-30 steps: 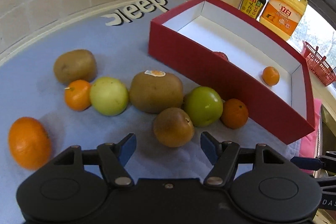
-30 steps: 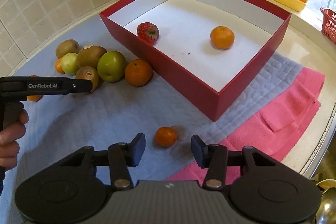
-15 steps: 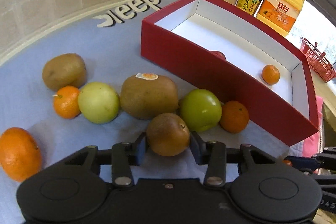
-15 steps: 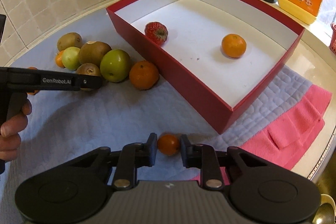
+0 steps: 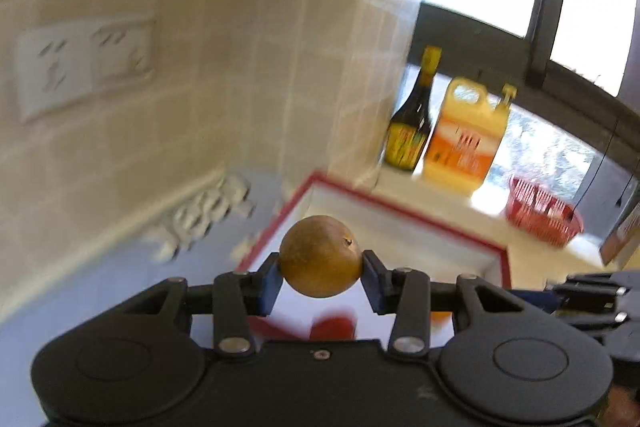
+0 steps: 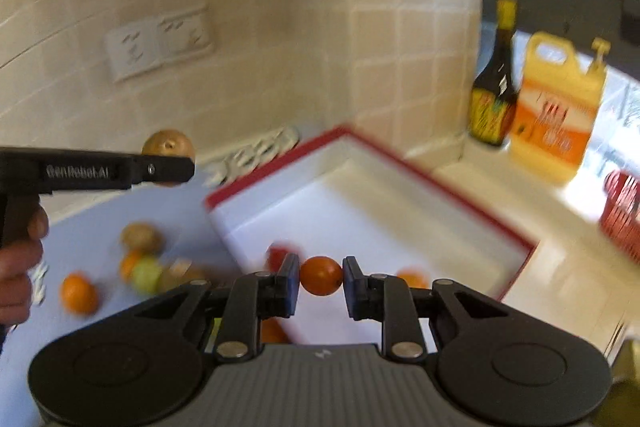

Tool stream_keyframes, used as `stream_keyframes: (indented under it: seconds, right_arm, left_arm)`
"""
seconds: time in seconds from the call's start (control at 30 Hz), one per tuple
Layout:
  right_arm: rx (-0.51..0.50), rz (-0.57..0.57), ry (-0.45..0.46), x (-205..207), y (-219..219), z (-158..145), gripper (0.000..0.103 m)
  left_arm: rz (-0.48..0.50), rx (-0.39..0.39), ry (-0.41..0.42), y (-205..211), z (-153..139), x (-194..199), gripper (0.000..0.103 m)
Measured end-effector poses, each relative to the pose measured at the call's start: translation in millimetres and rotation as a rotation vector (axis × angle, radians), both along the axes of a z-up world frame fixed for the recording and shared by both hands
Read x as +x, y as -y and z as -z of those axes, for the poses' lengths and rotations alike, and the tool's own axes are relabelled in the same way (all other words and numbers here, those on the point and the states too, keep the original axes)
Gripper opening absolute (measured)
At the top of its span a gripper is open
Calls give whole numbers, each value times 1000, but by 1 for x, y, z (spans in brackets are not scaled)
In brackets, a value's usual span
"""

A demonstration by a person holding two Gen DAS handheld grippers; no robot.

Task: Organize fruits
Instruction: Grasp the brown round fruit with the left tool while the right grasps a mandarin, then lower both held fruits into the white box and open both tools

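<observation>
A: Box (image 6: 460, 203)?
B: Strawberry (image 6: 278, 253), orange (image 6: 412, 277) inside, blurred.
A: Jaws?
B: Left gripper (image 5: 320, 277) clamps brown fruit (image 5: 320, 255); right gripper (image 6: 320, 279) clamps tangerine (image 6: 321, 275). Both aloft above box.

brown fruit (image 5: 320, 255), red-rimmed white box (image 6: 440, 183), lavender mat (image 6: 100, 211)

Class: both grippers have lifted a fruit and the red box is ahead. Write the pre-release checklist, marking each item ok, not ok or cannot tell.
1. Left gripper shut on the brown fruit: ok.
2. Right gripper shut on the small orange fruit: ok.
3. Both fruits lifted off the mat: ok.
4. Red box open, with bare floor: ok.
5. Each fruit directly over the box: cannot tell.
6. Views sharp enough to aim: not ok, blurred.
</observation>
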State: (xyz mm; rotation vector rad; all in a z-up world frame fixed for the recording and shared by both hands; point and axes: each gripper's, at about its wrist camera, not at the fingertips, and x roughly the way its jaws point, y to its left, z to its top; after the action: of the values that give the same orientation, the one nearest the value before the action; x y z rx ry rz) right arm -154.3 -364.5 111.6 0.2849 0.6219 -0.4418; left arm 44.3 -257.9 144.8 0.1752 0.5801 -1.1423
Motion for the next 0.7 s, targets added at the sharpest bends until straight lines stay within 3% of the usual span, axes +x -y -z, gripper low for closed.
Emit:
stream_keyframes:
  seconds: [0.13, 0.3, 0.5, 0.7]
  right_arm:
    - [-8, 67, 26, 26, 39, -2, 25]
    - [96, 132, -4, 70, 71, 28, 25]
    - [190, 181, -103, 105, 96, 76, 25]
    - [226, 207, -156, 115, 99, 99, 25]
  left_arm:
    - [63, 41, 24, 58, 2, 12, 51]
    - [131, 167, -52, 108, 50, 21, 51]
    - [156, 290, -100, 135, 97, 25, 51]
    - [167, 342, -113, 144, 109, 25, 51]
